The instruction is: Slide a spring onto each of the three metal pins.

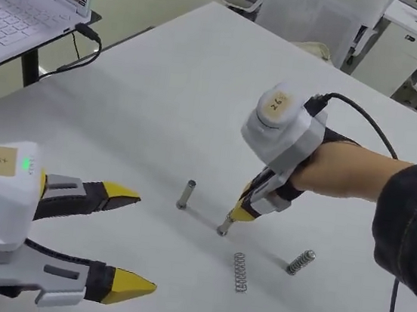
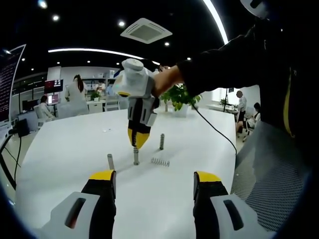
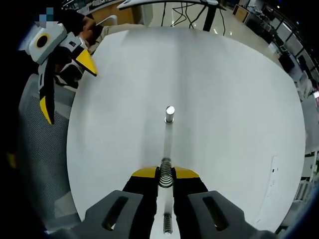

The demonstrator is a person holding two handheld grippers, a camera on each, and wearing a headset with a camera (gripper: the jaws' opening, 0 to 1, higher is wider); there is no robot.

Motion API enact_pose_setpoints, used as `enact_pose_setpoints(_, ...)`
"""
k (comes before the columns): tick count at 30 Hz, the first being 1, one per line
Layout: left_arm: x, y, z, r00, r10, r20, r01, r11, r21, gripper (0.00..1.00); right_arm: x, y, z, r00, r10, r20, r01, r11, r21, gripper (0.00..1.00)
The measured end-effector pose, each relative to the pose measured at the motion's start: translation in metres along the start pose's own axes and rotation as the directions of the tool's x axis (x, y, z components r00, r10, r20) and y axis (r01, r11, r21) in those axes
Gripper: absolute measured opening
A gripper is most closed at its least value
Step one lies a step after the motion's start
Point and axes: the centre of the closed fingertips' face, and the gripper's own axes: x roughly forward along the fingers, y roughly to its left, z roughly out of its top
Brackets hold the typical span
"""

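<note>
My right tool (image 1: 243, 212) is pinched narrow on a spring (image 3: 166, 178), whose coils show between the yellow tips. It points steeply down at a pin (image 1: 224, 226) standing directly under those tips. As I judge it, the next move hangs on alignment: the spring's long axis runs along my jaws and must line up with the upright pin below, so the push goes straight down. Whether the coil has caught the pin's top I cannot tell. A bare pin (image 1: 186, 194), a short dull-grey steel cylinder, stands ahead of the right tool, near its tips, with its shadow running back toward them. A loose spring (image 1: 239, 271) of fine bright wire lies flat near the tips on their other side. A standing spring (image 1: 300, 262) rises upright beyond it, likely already on its own pin. My left tool (image 1: 146, 241) hangs wide open with nothing in it, well apart from the pins. The surface (image 1: 161, 104) is smooth matt white.
</note>
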Motion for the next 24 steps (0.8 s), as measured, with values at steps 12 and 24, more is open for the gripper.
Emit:
enact_pose_setpoints(12,0.000,0.000,-0.002,1.0000,0.003,-0.002,-0.003,1.000,-0.005,0.58,0.017,-0.004,-0.009,0.9995,-0.017,-0.027,0.017,1.000,0.005,0.08)
enact_pose_setpoints(24,-0.001,0.002,-0.004,1.0000,0.003,-0.004,-0.003,1.000,-0.007,0.57,0.029,-0.007,-0.017,0.9988,-0.016,-0.047,0.017,1.000,0.016,0.08)
